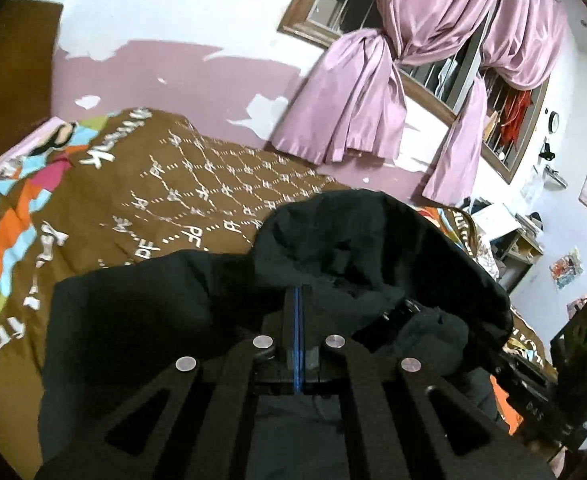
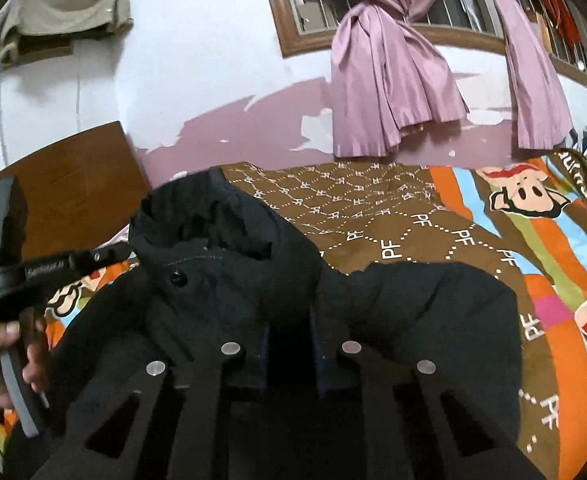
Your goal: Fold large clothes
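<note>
I see both views in even indoor light, with no hard shadows. The fisheye bends the window frame [image 2: 433, 36] and darkens the corners. The black jacket [image 1: 141, 312] swallows detail, nearly featureless. The bedspread's [image 1: 9, 248] left edge smears with motion blur; the white wall [image 2: 197, 40] looks slightly washed out.

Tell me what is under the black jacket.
The black jacket lies on a brown bedspread printed with white letters, with bright cartoon stripes at its edges. The bedspread shows all around the jacket; whatever lies directly beneath the jacket's body is covered and cannot be seen.
</note>
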Available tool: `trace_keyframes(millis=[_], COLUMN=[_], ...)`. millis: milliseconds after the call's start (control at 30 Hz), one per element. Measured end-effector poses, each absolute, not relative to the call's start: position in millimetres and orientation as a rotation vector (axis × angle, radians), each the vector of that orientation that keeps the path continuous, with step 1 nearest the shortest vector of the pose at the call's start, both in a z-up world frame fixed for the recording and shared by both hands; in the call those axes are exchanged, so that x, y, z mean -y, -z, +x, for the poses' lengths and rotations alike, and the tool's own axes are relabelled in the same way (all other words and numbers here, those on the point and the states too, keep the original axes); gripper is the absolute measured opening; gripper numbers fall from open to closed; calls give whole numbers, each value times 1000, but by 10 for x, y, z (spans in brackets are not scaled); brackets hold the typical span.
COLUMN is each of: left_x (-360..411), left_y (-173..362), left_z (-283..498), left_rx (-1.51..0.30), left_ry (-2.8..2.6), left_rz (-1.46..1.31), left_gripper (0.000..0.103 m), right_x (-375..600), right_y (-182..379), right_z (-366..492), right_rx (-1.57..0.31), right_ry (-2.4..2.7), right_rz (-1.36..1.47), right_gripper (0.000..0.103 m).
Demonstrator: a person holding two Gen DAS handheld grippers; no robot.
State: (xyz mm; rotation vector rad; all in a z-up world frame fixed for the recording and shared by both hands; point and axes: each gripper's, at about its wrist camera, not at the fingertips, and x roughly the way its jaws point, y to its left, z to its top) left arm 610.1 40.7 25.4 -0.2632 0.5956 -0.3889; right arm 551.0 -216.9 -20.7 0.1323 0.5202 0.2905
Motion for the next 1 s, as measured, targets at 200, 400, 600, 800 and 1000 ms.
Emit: trace_keyframes(millis=[200, 400, 600, 800, 1000], left_x=[-442, -295, -214, -255, -333], left_y=[-286, -476, -522, -504, -624], left_z=[5945, 5913, 6040, 5976, 5424], left_rx=[-585, -537, -554, -591, -597], left_ry=[307, 350, 315, 307, 331], left_rz=[-249, -214, -182, -181, -83], left_gripper=[0, 68, 67, 8, 4], right_x=[2206, 2203, 2181, 2205, 2307], right_y=[201, 199, 203, 181, 148], right_z=[5280, 5080, 4940, 4870, 4623], right_rx=[-508, -493, -485, -491, -492], right_ry=[-311, -316, -328, -343, -381], right_rz=[139, 119, 97, 103, 157], right_gripper=[14, 14, 13, 13, 13])
